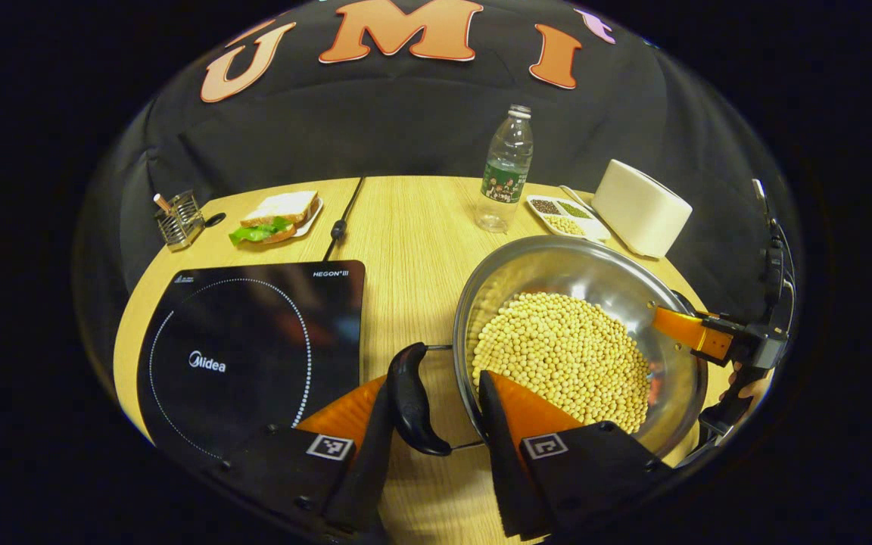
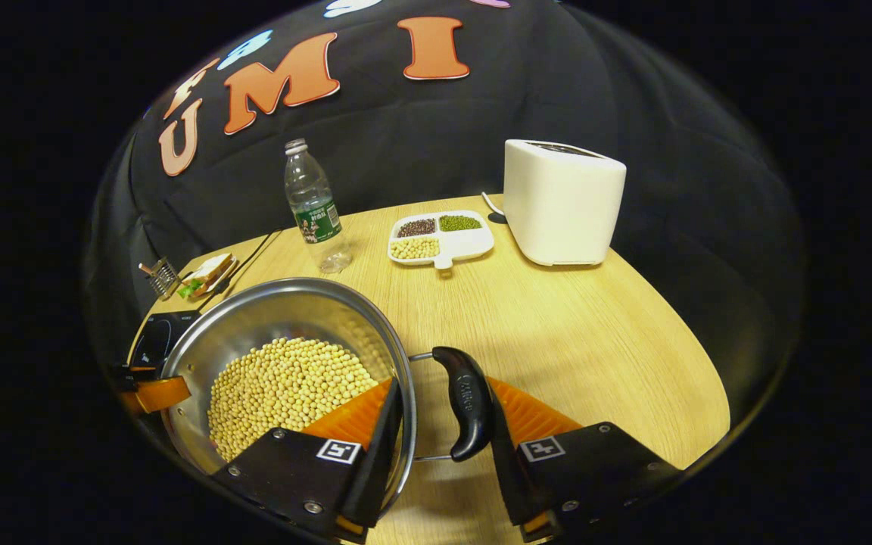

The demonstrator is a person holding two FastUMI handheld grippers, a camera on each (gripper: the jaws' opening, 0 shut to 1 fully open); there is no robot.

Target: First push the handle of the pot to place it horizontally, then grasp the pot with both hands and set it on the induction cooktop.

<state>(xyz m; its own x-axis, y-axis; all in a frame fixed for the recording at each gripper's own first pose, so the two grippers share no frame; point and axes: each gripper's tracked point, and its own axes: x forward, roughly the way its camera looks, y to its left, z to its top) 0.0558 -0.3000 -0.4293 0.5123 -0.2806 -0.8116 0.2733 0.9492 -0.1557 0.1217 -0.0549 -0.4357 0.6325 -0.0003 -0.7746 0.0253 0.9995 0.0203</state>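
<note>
Both sets of jaws stand apart, each straddling one side of the steel pot [image 1: 580, 341]. On the left gripper [image 1: 436, 412], one finger sits outside the left side handle [image 1: 413, 401] and the other reaches over the rim, above the soybeans [image 1: 565, 359]; nothing is clamped. On the right gripper [image 2: 440, 424], one finger is inside the rim and the other lies just outside the right side handle [image 2: 466, 401], touching or nearly so. The two black handles lie level at opposite sides of the pot, so their line runs across the wooden table [image 2: 572, 325] from one gripper to the other. The pot rests on the table just beside the induction cooktop [image 1: 247, 348], not on it.
</note>
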